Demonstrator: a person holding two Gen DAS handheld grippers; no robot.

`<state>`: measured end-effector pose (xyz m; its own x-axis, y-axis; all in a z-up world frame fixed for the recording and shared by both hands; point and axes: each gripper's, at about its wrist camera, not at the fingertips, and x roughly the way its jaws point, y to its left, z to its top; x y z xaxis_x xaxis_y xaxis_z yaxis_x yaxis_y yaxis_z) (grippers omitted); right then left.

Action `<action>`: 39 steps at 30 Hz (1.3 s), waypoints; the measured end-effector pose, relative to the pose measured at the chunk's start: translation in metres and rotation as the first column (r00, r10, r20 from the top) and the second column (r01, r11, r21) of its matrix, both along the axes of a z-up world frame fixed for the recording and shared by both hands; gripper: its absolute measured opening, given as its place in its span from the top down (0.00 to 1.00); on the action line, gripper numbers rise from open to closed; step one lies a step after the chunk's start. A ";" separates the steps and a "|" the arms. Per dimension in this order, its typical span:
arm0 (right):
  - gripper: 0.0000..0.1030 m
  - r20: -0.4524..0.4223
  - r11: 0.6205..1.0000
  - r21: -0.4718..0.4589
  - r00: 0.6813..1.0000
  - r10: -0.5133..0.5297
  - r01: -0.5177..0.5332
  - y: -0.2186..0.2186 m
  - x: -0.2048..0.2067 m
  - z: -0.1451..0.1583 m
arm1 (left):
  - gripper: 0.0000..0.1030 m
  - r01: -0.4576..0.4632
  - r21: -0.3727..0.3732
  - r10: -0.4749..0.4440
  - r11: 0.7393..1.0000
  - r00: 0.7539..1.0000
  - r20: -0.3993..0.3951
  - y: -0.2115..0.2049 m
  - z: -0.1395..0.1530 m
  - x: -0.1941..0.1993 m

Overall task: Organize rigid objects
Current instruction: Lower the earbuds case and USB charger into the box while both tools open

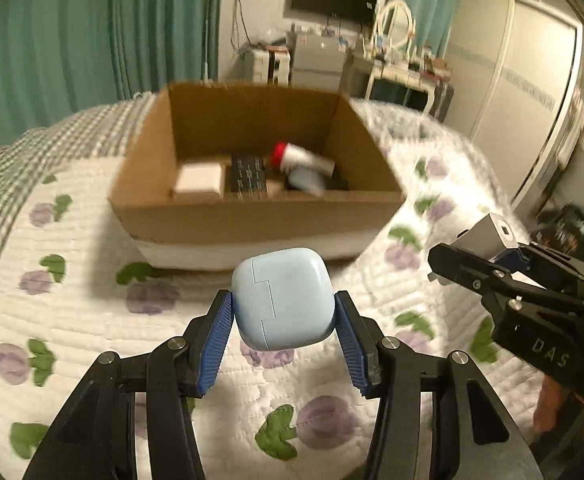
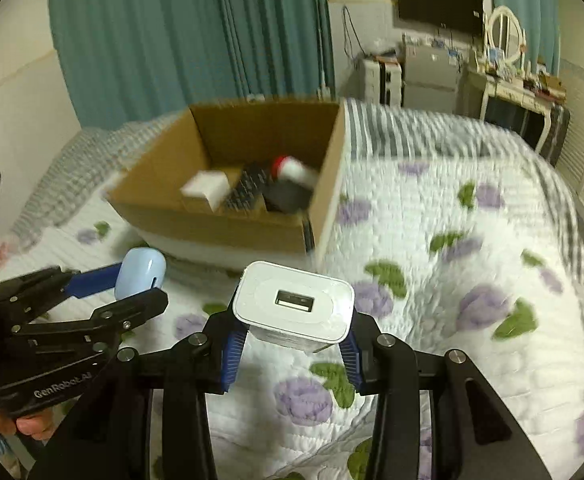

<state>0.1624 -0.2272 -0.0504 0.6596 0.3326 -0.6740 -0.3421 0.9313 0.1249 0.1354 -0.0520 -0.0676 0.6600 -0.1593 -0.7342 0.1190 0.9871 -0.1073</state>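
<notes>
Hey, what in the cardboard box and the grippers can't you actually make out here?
- Cardboard box contents: motion-blurred in both views; near wall hides the bottom.
- Red-capped item: too blurred to identify.
- Charger underside: hidden between the right gripper pads.
- Earbud case back: faces away, left wrist view.

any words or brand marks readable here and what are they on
"GenRobot.AI": on the left gripper body, right wrist view.
"DAS": on the right gripper body, left wrist view; rest cut off.
Dark item in the box: pale marks, too blurred to read.
</notes>
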 end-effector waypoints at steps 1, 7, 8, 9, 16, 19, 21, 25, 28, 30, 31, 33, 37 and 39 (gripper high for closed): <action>0.60 0.024 1.000 0.009 1.000 0.011 -0.012 0.001 0.000 0.013 | 0.50 -0.001 -0.007 0.002 1.000 1.000 0.020 0.002 0.011 -0.001; 0.60 0.116 0.997 0.018 0.990 0.075 -0.077 0.020 0.027 0.060 | 0.50 -0.037 0.020 0.035 0.999 0.996 0.082 0.022 0.053 0.031; 0.60 0.132 0.996 0.017 0.988 0.082 -0.085 0.026 0.036 0.066 | 0.50 -0.046 0.032 0.043 0.998 0.995 0.086 0.025 0.055 0.040; 0.60 0.140 0.996 0.018 0.987 0.084 -0.088 0.028 0.042 0.069 | 0.50 -0.055 0.045 0.051 0.997 0.995 0.089 0.027 0.056 0.049; 0.60 0.182 0.994 -0.008 0.977 0.108 -0.109 0.058 0.110 0.070 | 0.50 -0.044 0.111 0.033 0.993 0.995 0.096 0.038 0.056 0.120; 0.60 0.181 0.994 -0.010 0.977 0.112 -0.112 0.065 0.134 0.058 | 0.50 -0.029 0.112 0.019 0.993 0.996 0.087 0.043 0.043 0.149; 0.60 0.168 0.994 -0.002 0.979 0.112 -0.113 0.065 0.145 0.048 | 0.49 -0.018 0.113 0.010 0.993 0.997 0.074 0.043 0.034 0.162; 0.60 0.097 0.993 0.001 0.988 0.121 -0.121 0.064 0.162 0.025 | 0.47 -0.014 0.126 0.001 0.992 0.995 0.100 0.039 0.022 0.182; 0.60 0.087 0.993 -0.007 0.989 0.121 -0.121 0.062 0.163 0.019 | 0.47 -0.026 0.145 0.011 0.989 0.994 0.105 0.034 0.019 0.194; 0.60 0.086 0.993 -0.006 0.990 0.116 -0.116 0.060 0.164 0.019 | 0.45 -0.035 0.153 0.019 0.988 0.994 0.109 0.032 0.020 0.198; 0.60 0.084 0.994 -0.011 0.990 0.109 -0.109 0.060 0.164 0.018 | 0.44 -0.030 0.153 0.013 0.988 0.993 0.114 0.030 0.023 0.197; 0.60 0.081 0.995 -0.015 0.991 0.104 -0.103 0.060 0.163 0.017 | 0.44 -0.036 0.160 0.015 0.986 0.991 0.132 0.031 0.029 0.192; 0.60 0.060 0.994 -0.022 0.992 0.111 -0.110 0.062 0.160 0.014 | 0.44 -0.058 0.129 0.042 0.990 0.991 0.128 0.041 0.037 0.178; 0.60 0.043 0.992 -0.031 0.991 0.124 -0.123 0.067 0.160 0.012 | 0.44 -0.087 0.132 0.071 0.987 0.990 0.119 0.047 0.040 0.168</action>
<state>0.3228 -0.1599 -0.0386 0.6442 0.3948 -0.6551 -0.4592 0.8846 0.0815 0.3037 -0.0049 -0.0277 0.7471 -0.0069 -0.6647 0.0441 0.9983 0.0392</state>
